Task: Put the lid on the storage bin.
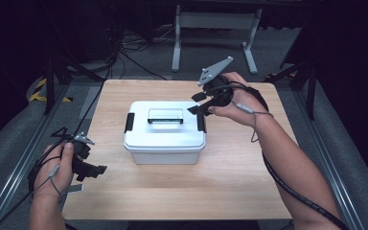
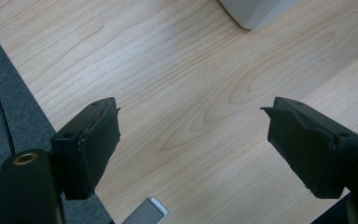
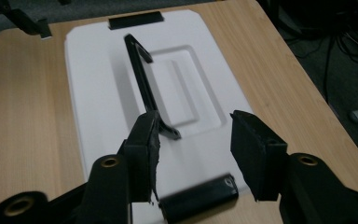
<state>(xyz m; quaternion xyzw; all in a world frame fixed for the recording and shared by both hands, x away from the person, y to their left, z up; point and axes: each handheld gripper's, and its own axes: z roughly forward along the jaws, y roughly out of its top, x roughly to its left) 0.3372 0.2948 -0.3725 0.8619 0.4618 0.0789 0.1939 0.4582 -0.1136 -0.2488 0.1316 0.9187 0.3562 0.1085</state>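
Observation:
A white plastic box [image 1: 164, 132] with a black handle [image 1: 165, 116] on its lid stands in the middle of the wooden table [image 1: 230, 177]. Black latches sit at its left end [image 1: 129, 122] and right end [image 1: 201, 122]. My right gripper [image 1: 193, 103] hovers open just above the right end. In the right gripper view its jaws [image 3: 193, 144] stand apart over the lid [image 3: 102, 93], with the near latch [image 3: 198, 198] below them and the handle [image 3: 142, 79] ahead. My left gripper [image 1: 98, 169] rests open near the table's front left; its jaws [image 2: 193, 128] hold nothing, and a box corner [image 2: 256, 11] shows ahead.
A small grey strip [image 1: 74, 188] lies at the table's front left edge, also seen as the strip [image 2: 144, 214] under the left jaws. Metal rails run along both sides of the table. Cables and a white table frame [image 1: 215, 28] stand on the floor behind.

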